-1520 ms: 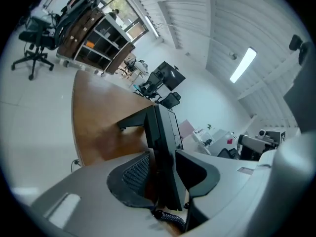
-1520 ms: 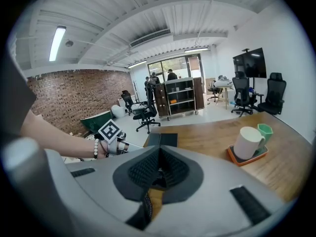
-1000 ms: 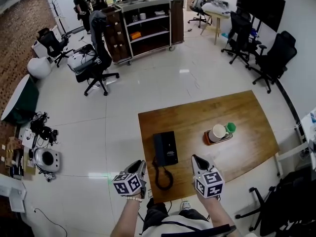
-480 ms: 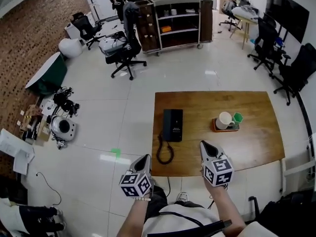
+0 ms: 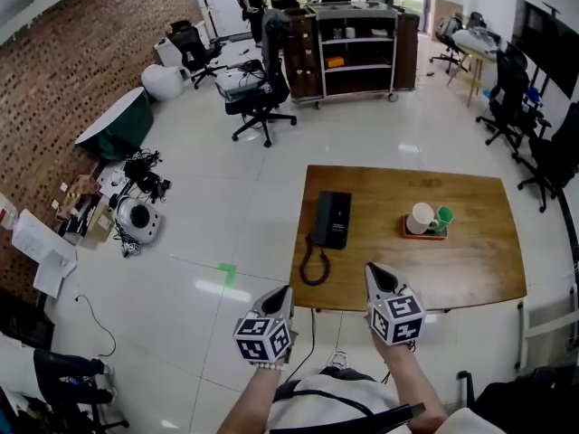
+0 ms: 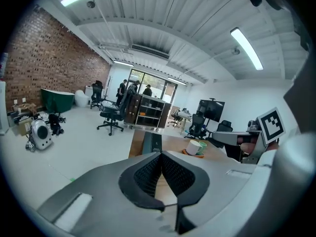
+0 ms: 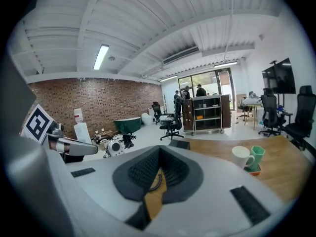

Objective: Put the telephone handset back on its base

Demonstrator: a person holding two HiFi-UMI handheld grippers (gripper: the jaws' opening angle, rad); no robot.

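Fingers [image 6: 147,174] of the left gripper [image 5: 282,291] are pressed together on nothing; the right gripper [image 5: 374,271] is likewise closed and empty. Both hang at the near edge of the table [image 5: 470,269], well short of the telephone [image 5: 332,219]. Its coiled cord [image 5: 313,268] loops toward them. No contact yet. The handset is too small and dark to tell apart from the base, so progress is unclear.

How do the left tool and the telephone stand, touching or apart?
Apart. The head view shows the left tool by the table's near corner, with a visible gap to the telephone and its cord.
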